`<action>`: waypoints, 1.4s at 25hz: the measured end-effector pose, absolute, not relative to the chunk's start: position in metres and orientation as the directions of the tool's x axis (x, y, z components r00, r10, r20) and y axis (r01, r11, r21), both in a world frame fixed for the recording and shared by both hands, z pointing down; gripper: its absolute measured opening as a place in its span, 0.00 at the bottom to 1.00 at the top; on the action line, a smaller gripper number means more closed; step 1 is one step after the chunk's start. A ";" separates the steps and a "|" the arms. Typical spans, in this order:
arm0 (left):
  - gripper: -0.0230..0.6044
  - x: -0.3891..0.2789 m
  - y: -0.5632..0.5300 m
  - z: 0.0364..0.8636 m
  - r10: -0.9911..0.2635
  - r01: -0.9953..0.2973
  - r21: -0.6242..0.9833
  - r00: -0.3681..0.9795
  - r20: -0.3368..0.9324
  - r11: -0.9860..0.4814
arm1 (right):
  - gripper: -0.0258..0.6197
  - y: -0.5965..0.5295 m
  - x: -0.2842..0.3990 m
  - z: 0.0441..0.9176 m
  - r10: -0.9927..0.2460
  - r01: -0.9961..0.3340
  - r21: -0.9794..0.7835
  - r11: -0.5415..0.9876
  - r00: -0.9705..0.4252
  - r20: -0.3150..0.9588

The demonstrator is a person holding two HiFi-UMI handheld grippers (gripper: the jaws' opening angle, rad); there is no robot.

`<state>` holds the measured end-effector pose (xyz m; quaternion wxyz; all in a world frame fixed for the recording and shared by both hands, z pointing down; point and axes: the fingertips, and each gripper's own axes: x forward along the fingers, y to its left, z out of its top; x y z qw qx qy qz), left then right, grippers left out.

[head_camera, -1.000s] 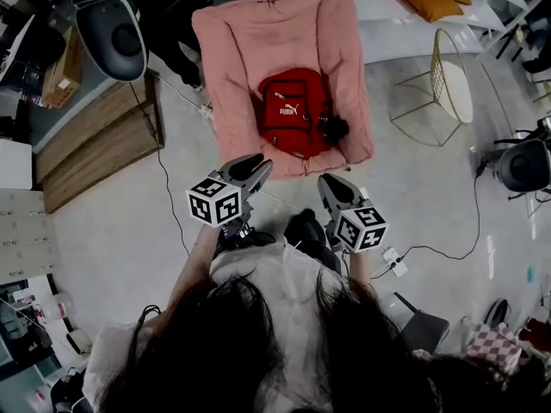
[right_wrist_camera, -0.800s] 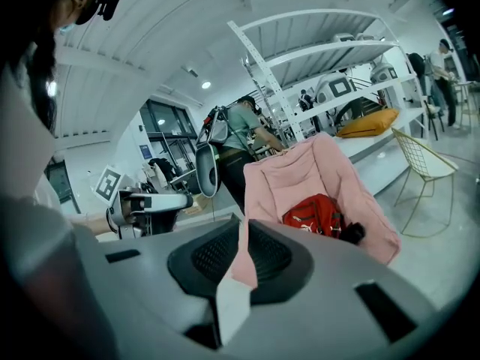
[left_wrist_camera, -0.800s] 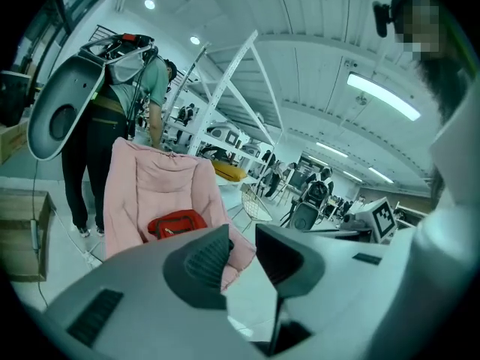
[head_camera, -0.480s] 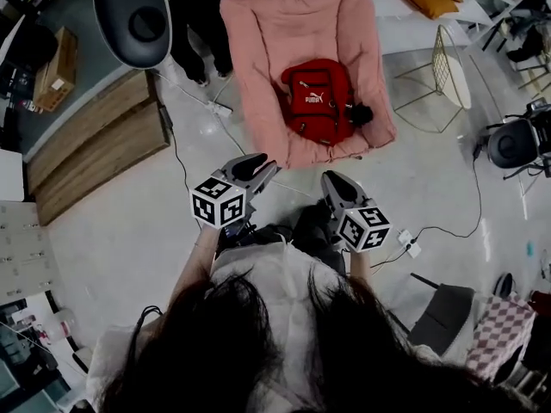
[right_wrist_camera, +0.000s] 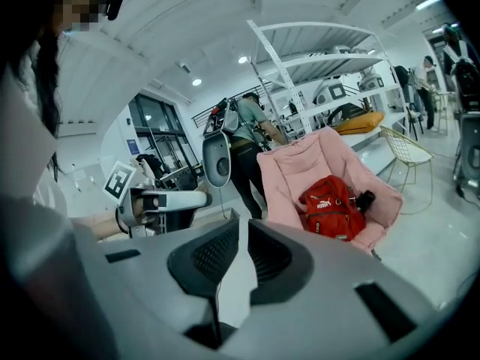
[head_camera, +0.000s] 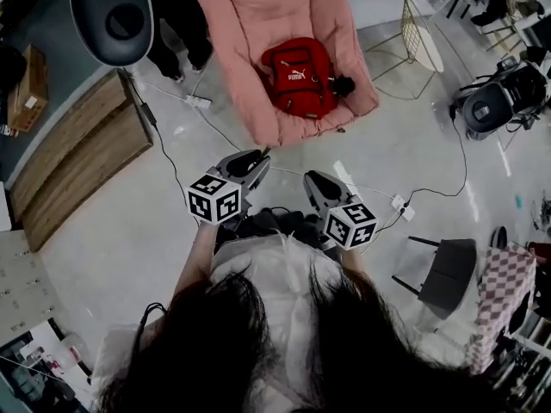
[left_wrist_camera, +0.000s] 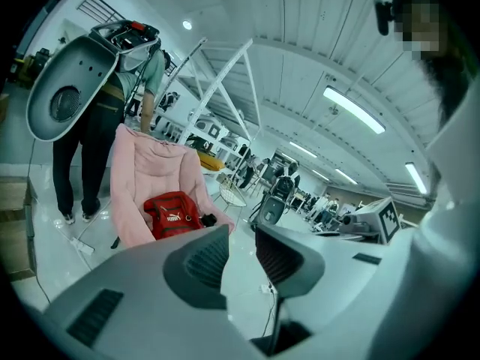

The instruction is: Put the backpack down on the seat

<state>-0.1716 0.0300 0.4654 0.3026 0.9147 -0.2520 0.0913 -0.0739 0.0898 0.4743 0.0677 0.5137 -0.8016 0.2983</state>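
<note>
The red backpack (head_camera: 297, 76) lies flat on the seat of the pink padded chair (head_camera: 250, 24), with a small black thing beside it on the right. No gripper touches it. My left gripper (head_camera: 254, 156) and right gripper (head_camera: 312, 179) hang close to my body, well short of the chair over the bare floor. Seen from the left gripper view, the left gripper (left_wrist_camera: 241, 235) has a clear gap between its jaws and the backpack (left_wrist_camera: 174, 212) lies far beyond. In the right gripper view, the right gripper (right_wrist_camera: 244, 227) shows a narrow gap with nothing inside; the backpack (right_wrist_camera: 332, 205) rests on the chair ahead.
A person (head_camera: 176, 15) stands left of the chair beside a grey oval machine (head_camera: 116, 15). Cables and a power strip (head_camera: 198, 101) cross the floor. A gold wire stool (head_camera: 422, 41), a wheeled machine (head_camera: 495, 101) and a dark chair (head_camera: 452, 269) stand at the right; wooden boards (head_camera: 77, 153) at the left.
The chair with the backpack has slid up and farther from the grippers in the head view. Both grippers stay in front of my body with unchanged jaws.
</note>
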 end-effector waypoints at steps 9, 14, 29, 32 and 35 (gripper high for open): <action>0.23 -0.146 0.064 0.452 -0.415 -0.505 0.507 0.863 0.289 -0.698 | 0.11 0.117 -0.069 0.458 -0.773 -0.847 -0.397 0.354 -0.504 0.386; 0.23 -0.130 0.092 0.446 -0.447 -0.529 0.490 0.848 0.283 -0.693 | 0.11 0.146 -0.062 0.454 -0.760 -0.827 -0.392 0.403 -0.540 0.360; 0.23 -0.099 0.181 0.439 -0.503 -0.557 0.470 0.828 0.250 -0.684 | 0.11 0.232 -0.035 0.456 -0.728 -0.794 -0.364 0.487 -0.600 0.332; 0.23 -0.097 0.187 0.436 -0.506 -0.562 0.457 0.825 0.251 -0.689 | 0.11 0.239 -0.032 0.453 -0.734 -0.795 -0.361 0.488 -0.597 0.322; 0.23 -0.094 0.193 0.433 -0.506 -0.558 0.456 0.827 0.244 -0.693 | 0.11 0.246 -0.028 0.452 -0.737 -0.796 -0.358 0.488 -0.596 0.319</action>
